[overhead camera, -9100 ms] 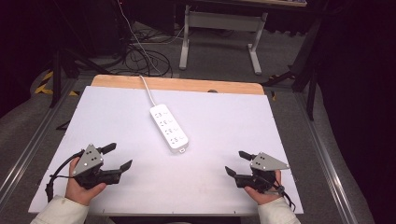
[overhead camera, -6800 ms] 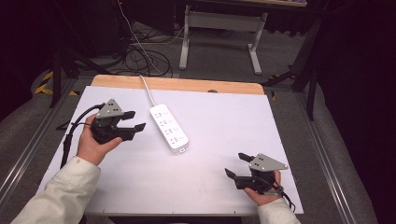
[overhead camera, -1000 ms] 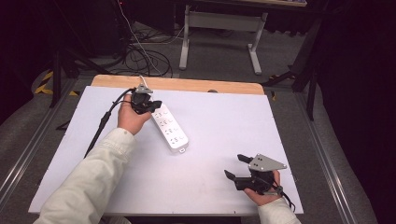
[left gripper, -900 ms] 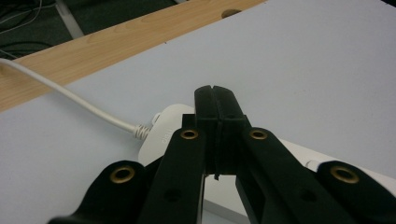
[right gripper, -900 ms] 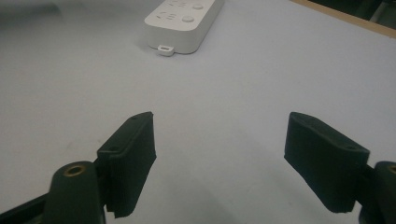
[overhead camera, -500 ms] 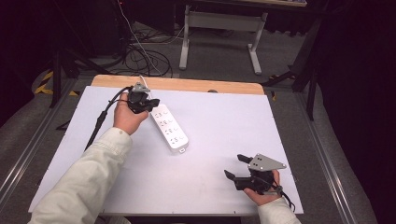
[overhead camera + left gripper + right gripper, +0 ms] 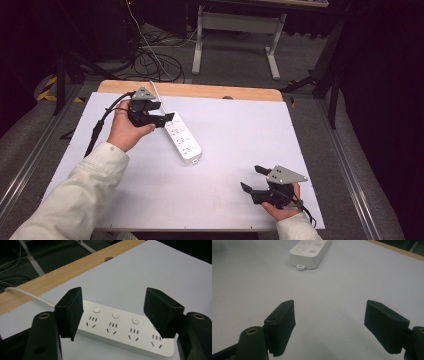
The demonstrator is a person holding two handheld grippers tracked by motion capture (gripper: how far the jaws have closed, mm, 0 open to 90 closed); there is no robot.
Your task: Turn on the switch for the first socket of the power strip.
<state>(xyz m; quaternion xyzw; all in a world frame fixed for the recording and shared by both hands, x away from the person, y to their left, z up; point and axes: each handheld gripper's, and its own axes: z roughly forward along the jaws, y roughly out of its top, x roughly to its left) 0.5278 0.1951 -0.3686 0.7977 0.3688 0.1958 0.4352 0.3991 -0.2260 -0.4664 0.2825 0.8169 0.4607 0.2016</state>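
in the left gripper view the power strip (image 7: 120,336) runs behind both black jaws and off the bottom edge at lower right, its fourth button hidden by the right jaw. in the right gripper view its far end is cut by the top edge, upper middle.

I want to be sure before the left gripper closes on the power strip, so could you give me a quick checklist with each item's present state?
1. Left gripper open: ok.
2. Jaws straddle the power strip: cannot tell; the strip lies beyond and below them.
3. Strip flat on the table: ok.
4. Cord clear of the jaws: ok, it runs off to the side.
5. Right gripper out of the way: ok, open at the near right.
6. Sockets free of plugs: ok.
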